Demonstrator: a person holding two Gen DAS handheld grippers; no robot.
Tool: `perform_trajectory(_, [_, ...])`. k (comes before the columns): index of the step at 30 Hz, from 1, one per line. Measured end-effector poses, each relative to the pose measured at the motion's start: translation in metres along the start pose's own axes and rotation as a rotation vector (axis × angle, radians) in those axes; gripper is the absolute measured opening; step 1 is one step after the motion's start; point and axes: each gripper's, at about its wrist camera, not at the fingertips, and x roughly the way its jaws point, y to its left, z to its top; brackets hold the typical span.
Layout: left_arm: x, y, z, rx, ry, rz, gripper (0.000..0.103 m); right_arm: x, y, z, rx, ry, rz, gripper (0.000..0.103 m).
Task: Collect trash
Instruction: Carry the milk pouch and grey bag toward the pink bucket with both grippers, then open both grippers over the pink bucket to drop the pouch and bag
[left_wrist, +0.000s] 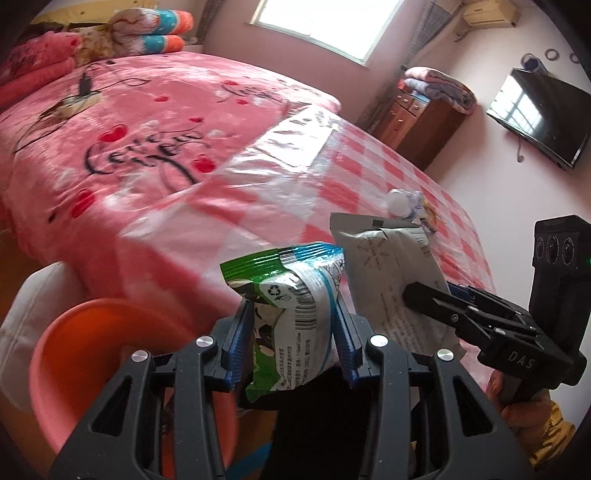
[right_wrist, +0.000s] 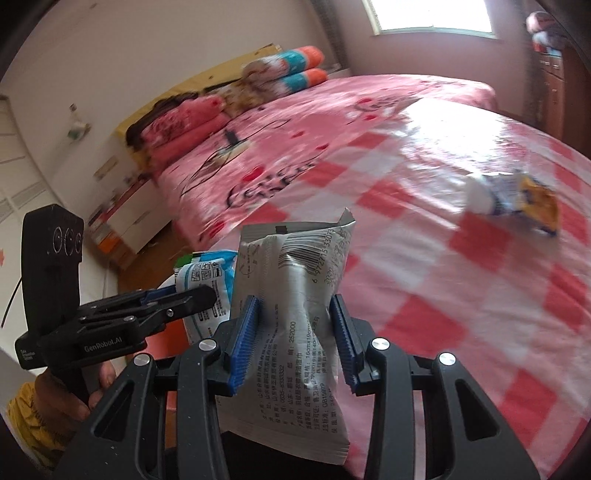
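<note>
Bed (left_wrist: 155, 122): wide mattress under a pink fleece blanket with red hearts and black script; the near end is covered by a glossy pink-and-white checked plastic sheet (right_wrist: 461, 295).
Bedding: folded pink blankets and rolled pillows with teal and orange stripes (left_wrist: 162, 26) stacked at the head end.
Bin: round orange plastic bin (left_wrist: 81, 350) on the floor at the bed's near corner, lower left in the left wrist view, just beside the left gripper.
Left gripper (left_wrist: 291, 339): blue ribbed jaws clamped on a crumpled green, blue and white snack wrapper with a barcode and recycling mark (left_wrist: 288, 295); wrapper stands up out of the jaws, held off the bed.
Right gripper (right_wrist: 295, 339): jaws clamped on a crumpled silver foil pouch with a barcode and printed text (right_wrist: 295, 288); pouch pinched at its waist, held off the bed.
Spacing: the two held wrappers are side by side, nearly touching.
Remaining trash: small white, blue and yellow crumpled wrapper (right_wrist: 513, 199) lying on the checked sheet, well apart from both grippers.
Hands: yellow sleeve (right_wrist: 26, 417) visible at the left gripper's handle.
</note>
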Motion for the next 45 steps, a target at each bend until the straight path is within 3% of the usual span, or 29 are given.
perform_trajectory(10, [-0.036,0.066,-0.027,-0.095,0.020,0.120,0.043,0.050,0.068,-0.002,-0.110,0.115,0.117,0.041])
perform_trajectory(16, [-0.039,0.101,-0.045,-0.150,0.049,0.183,0.043,0.082,0.108,-0.009,-0.206,0.187,0.143,0.042])
perform_trajectory(19, [-0.036,0.118,-0.052,-0.184,0.065,0.223,0.044,0.100,0.121,-0.016,-0.243,0.232,0.153,0.045])
perform_trajectory(22, [-0.036,0.134,-0.058,-0.221,0.069,0.287,0.050,0.112,0.124,-0.023,-0.247,0.261,0.150,0.059])
perform_trajectory(25, [-0.039,0.144,-0.059,-0.239,0.045,0.340,0.068,0.104,0.123,-0.028,-0.271,0.229,0.115,0.072])
perform_trajectory(31, [-0.034,0.143,-0.049,-0.237,0.041,0.363,0.084,0.083,0.118,-0.026,-0.304,0.132,0.069,0.090])
perform_trajectory(35, [-0.027,0.131,-0.044,-0.214,0.059,0.358,0.088,0.077,0.111,-0.025,-0.287,0.116,0.069,0.091])
perform_trajectory(45, [-0.019,0.096,-0.035,-0.131,0.048,0.318,0.089,0.053,0.086,-0.019,-0.214,0.043,0.056,0.091])
